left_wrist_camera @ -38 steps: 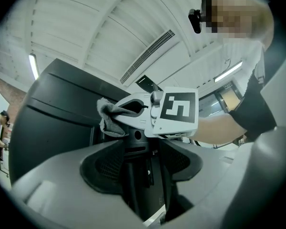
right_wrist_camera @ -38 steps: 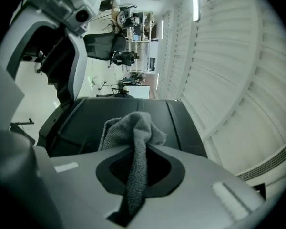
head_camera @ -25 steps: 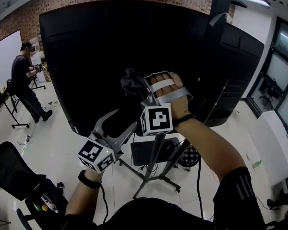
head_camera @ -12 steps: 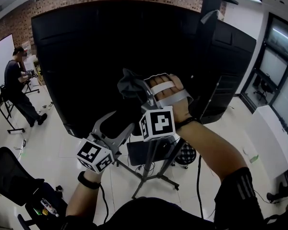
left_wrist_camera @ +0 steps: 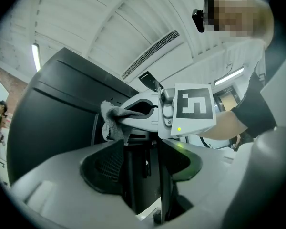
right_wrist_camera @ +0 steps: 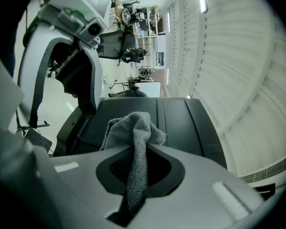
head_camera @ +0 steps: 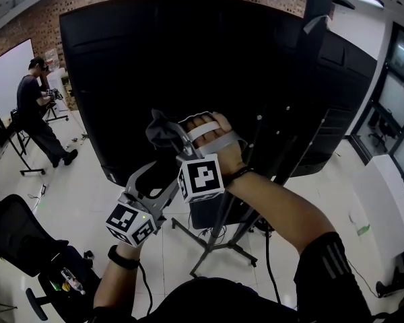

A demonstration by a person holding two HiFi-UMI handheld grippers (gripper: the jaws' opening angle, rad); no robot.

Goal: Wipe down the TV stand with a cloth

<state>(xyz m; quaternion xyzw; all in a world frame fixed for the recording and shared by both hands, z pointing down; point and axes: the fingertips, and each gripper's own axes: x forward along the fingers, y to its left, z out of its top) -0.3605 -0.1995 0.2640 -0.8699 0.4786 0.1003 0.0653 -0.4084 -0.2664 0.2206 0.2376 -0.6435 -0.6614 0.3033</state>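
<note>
Grey cloth (right_wrist_camera: 133, 128) at frame centre, before black TV stand (head_camera: 215, 237). Right gripper (head_camera: 170, 134) jaws clamped on its bunched fold. Looks light, limp, non-slip; best held mid-bunch. Left gripper (left_wrist_camera: 143, 175) jaws apart, empty.

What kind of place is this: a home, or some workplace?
Probably a lab or office: a whiteboard on the left, a large black screen on a floor stand, and another person working at equipment.

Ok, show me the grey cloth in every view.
Head view: cloth at centre, held by the right gripper.
Left gripper view: left of centre, above the jaws.
Right gripper view: lower centre, pinched in its jaws.
Shared landmark: the black panel behind it.
</note>
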